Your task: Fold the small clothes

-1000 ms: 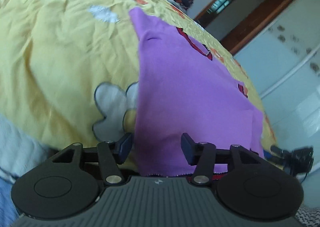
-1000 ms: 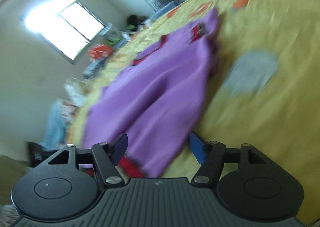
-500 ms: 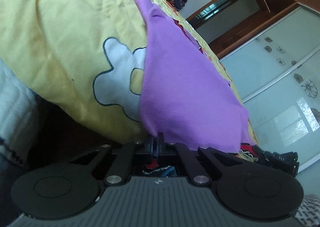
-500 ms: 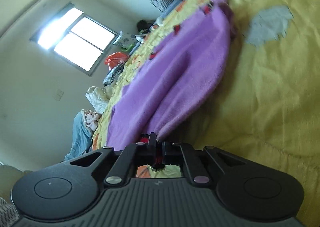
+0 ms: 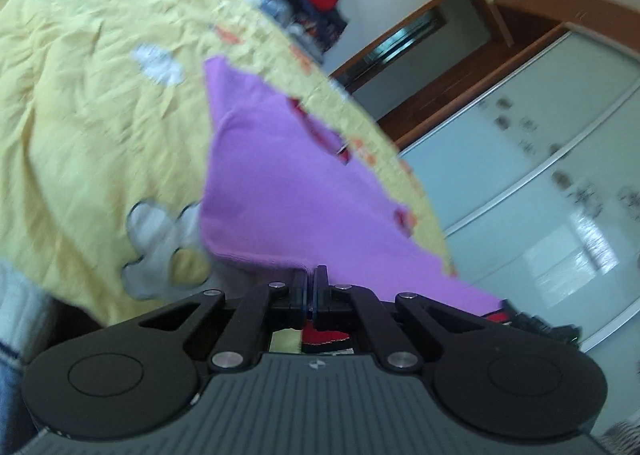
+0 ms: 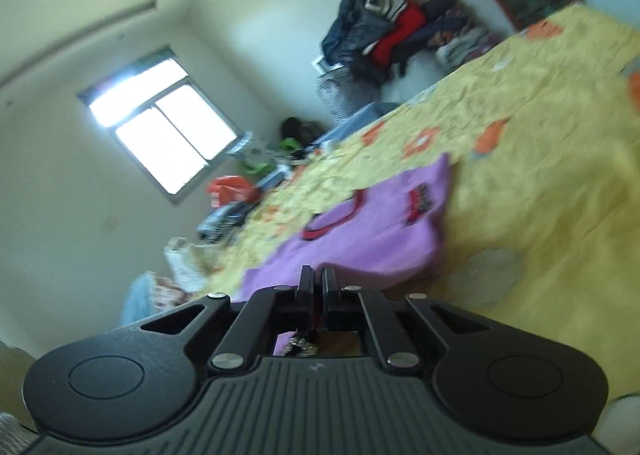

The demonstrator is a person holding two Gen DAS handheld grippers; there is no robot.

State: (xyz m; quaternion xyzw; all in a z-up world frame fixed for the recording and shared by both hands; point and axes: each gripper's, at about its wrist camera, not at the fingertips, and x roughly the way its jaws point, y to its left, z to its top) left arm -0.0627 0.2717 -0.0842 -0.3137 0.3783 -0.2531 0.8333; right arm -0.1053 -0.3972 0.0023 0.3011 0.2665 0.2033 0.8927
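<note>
Left tongs [image 5: 311,275] and right tongs [image 6: 317,278], each clamped on the near hem of the purple shirt [image 5: 280,191] spread ahead over the yellow bedspread [image 5: 80,103].

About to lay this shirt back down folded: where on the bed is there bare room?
Bare yellow sheet lies wide to the left of the purple shirt, and also beyond it toward the clothes pile. The window-side edge is crowded with clutter. Both the left gripper and right gripper pinch the shirt's near hem.
</note>
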